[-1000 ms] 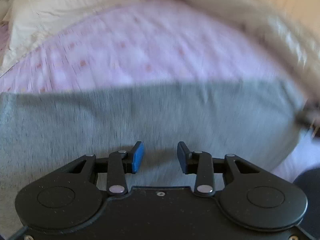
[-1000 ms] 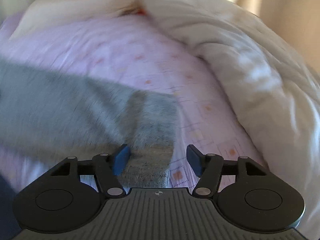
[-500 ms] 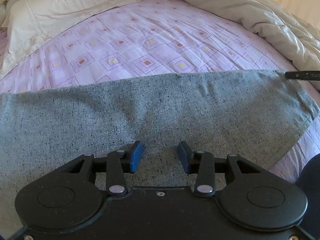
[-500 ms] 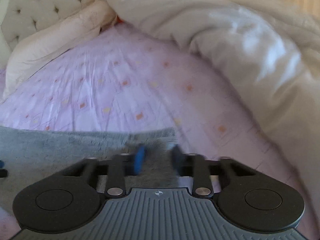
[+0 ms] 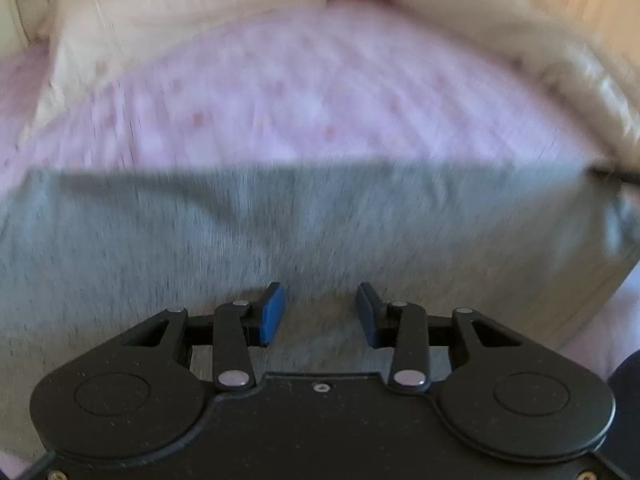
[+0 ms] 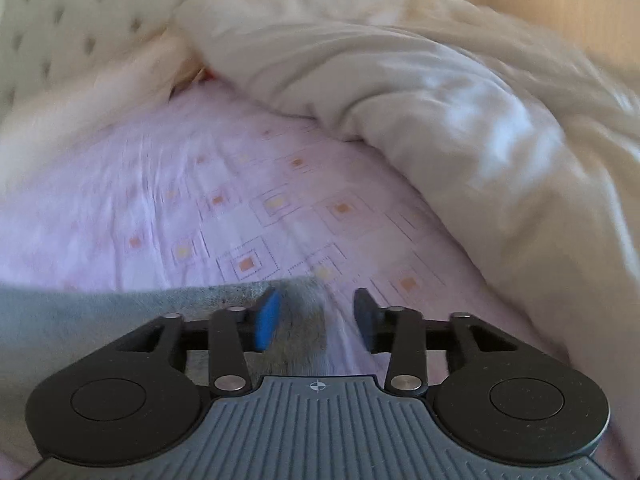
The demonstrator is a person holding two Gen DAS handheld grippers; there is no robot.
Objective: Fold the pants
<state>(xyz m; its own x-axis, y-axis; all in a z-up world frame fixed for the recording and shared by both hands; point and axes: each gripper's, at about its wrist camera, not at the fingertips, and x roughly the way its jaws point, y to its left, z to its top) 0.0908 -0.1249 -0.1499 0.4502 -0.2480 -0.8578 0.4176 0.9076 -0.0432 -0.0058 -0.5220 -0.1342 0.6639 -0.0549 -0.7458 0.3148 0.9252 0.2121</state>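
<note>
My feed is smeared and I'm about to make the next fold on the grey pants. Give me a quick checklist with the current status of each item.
1. Right claw free of cloth: ok. Its jaws have just been opening; the pants' corner lies between them, pads not pressing.
2. Left claw free of cloth: ok. Jaws apart above the grey pants, nothing pinched.
3. Pants lying flat on the pink sheet: cannot tell; the left view is blurred and shows a dark crease or shadow.
4. White duvet clear of the pants: ok in the right view, sheet shows between them.
5. Far edge straight: ok, roughly, in the left view.
</note>
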